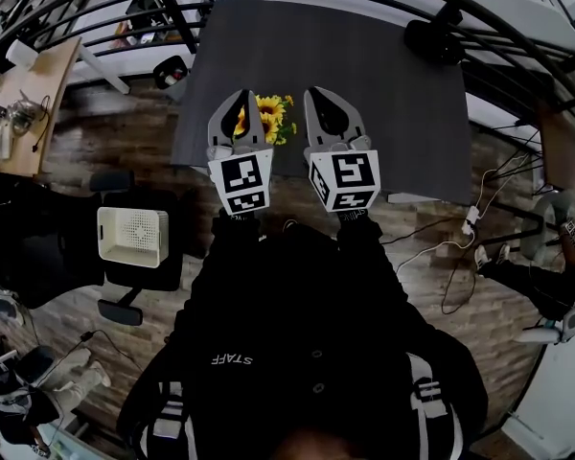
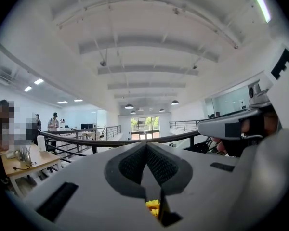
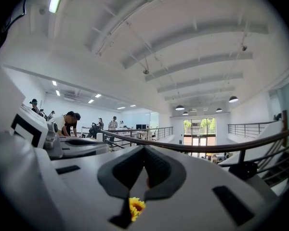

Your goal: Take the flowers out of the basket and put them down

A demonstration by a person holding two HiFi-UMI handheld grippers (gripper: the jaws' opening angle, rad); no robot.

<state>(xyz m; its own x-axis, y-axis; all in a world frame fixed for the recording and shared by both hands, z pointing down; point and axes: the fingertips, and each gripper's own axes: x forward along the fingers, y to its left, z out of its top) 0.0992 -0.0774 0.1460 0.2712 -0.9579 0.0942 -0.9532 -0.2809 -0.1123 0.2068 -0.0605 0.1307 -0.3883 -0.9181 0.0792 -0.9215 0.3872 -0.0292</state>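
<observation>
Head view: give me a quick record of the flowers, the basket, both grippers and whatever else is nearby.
flowers: yellow bunch, showing between the two grippers, seen against the dark table
basket: not in any view
left gripper: held level, jaws together
right gripper: held level, jaws together
held: cannot tell whether either gripper has a stem
nearby: white box at the view's left, away from the table
</observation>
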